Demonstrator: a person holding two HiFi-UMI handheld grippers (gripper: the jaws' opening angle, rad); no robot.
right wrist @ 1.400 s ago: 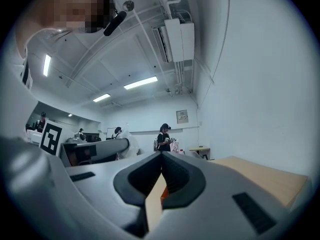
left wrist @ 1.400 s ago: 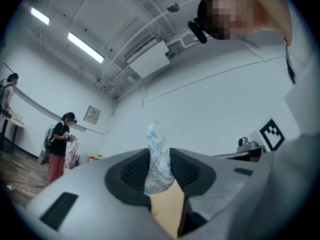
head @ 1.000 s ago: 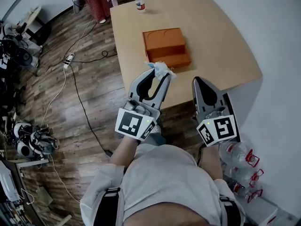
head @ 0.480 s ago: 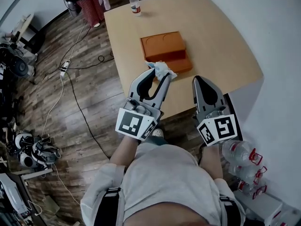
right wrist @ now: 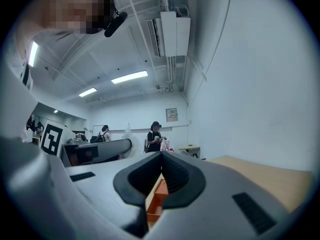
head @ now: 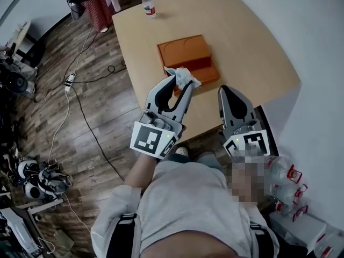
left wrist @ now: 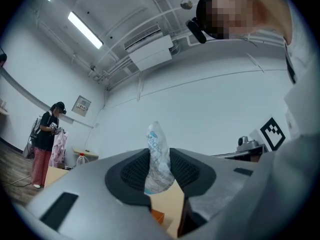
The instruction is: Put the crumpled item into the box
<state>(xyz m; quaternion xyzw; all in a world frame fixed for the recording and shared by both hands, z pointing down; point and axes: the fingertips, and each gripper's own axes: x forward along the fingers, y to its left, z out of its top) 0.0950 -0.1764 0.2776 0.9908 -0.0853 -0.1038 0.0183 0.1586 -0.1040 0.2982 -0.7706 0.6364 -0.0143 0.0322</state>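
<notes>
My left gripper [head: 181,81] is shut on a crumpled white-and-blue wrapper [head: 184,77], held just over the near edge of the orange box [head: 185,51] on the wooden table [head: 242,42]. In the left gripper view the wrapper [left wrist: 158,159] stands pinched upright between the two dark pads. My right gripper [head: 225,93] hangs at the table's near edge, to the right of the box, with its jaws together and nothing in them. In the right gripper view the gripper [right wrist: 160,171] looks toward the orange box [right wrist: 159,196].
A water bottle [head: 147,3] stands at the table's far left corner. Cables run over the wooden floor [head: 64,106] on the left, with gear heaped there. Several bottles [head: 285,184] lie by my right side. A person [left wrist: 47,136] stands in the background.
The left gripper with the wrapper has moved a little forward, closer over the box's near edge. The right gripper has kept its place.
</notes>
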